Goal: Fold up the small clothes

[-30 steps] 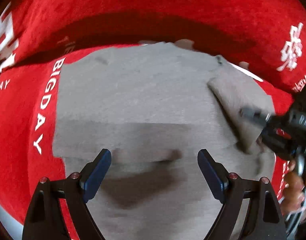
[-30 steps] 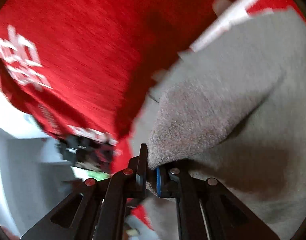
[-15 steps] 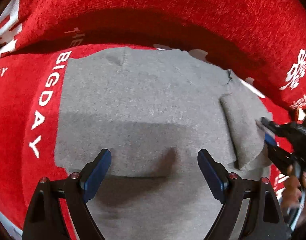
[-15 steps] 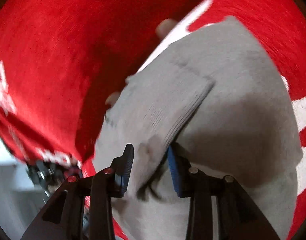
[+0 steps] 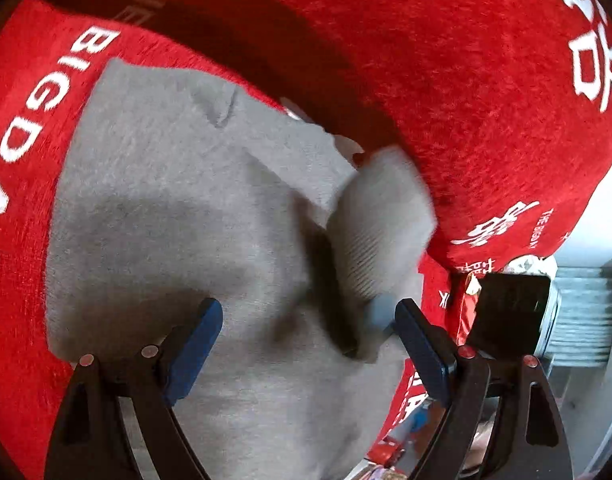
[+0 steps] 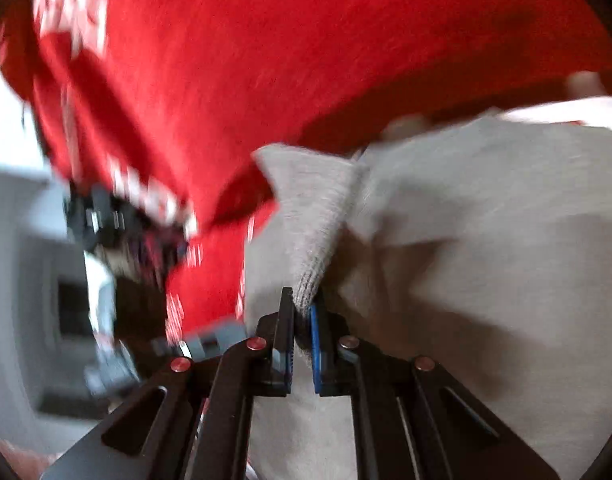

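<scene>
A small grey knit garment (image 5: pixel 177 216) lies flat on a red cloth (image 5: pixel 446 80) with white lettering. Its ribbed sleeve cuff (image 5: pixel 382 224) is lifted at the garment's right side. My left gripper (image 5: pixel 306 328) is open and empty, low over the garment's near part. My right gripper (image 6: pixel 301 320) is shut on the ribbed cuff (image 6: pixel 314 216) and holds it raised above the grey body (image 6: pixel 486 260). The right gripper itself shows only as a blurred shape (image 5: pixel 382 316) in the left wrist view.
The red cloth (image 6: pixel 265 60) rises behind the garment in a fold. Beyond its right edge are a black box (image 5: pixel 506 312), red packets (image 5: pixel 466 304) and a grey ribbed surface (image 5: pixel 586 316). Blurred dark clutter (image 6: pixel 117 224) lies past the cloth's edge in the right wrist view.
My right gripper opened around the sleeve cuff, then shut on it again and lifted it. My left gripper shifted right over the garment, staying open.
</scene>
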`<state>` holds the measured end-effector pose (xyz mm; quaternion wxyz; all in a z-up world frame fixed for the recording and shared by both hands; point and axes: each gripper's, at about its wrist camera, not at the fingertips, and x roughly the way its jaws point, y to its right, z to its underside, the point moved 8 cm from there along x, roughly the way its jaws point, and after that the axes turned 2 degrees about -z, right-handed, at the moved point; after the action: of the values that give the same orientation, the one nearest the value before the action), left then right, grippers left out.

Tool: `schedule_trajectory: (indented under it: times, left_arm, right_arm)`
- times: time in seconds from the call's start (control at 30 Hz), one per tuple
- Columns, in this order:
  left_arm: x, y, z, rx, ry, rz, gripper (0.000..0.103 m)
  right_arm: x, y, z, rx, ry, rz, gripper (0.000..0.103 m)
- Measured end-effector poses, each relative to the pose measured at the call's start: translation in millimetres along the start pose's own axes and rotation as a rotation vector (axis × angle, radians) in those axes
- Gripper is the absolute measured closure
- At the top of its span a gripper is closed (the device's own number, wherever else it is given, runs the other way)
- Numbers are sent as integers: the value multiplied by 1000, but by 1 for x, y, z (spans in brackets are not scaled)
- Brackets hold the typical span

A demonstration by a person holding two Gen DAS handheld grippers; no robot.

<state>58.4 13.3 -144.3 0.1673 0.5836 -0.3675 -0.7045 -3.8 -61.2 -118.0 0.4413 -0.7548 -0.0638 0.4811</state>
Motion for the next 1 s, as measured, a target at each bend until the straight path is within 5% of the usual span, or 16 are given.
schedule_trajectory:
  times: [0.2, 0.33, 0.5, 0.57, 0.63, 0.67, 0.93, 1.0]
  left_arm:
    - [13, -5, 1, -45, -27, 37, 14]
    - [22, 1, 2, -17, -45, 16, 14]
    - [25, 2, 5, 26, -59, -51, 14]
    - [26, 4, 7, 63, -65, -97, 28]
    - [31, 6, 11, 98, -101, -114, 88]
    - [35, 6, 13, 102, -125, -114, 95]
    - [15, 30, 5, 191, -51, -139, 95]
    - [10, 37, 3, 218, -42, -151, 95]
  right_arm:
    - [31, 9, 45, -70, -143, 126, 88]
    - [13, 18, 56, -52, -150, 122, 65]
    - [-29, 34, 64, 42, -101, 145, 65]
    - [-60, 60, 71, 144, -54, 164, 65]
    - [-89, 90, 79, 290, 21, 156, 65]
    - [-104, 106, 83, 362, 66, 147, 65]
    - [-169, 196, 94, 727, 400, 89, 65]
    - [-173, 208, 90, 795, 439, 57, 98]
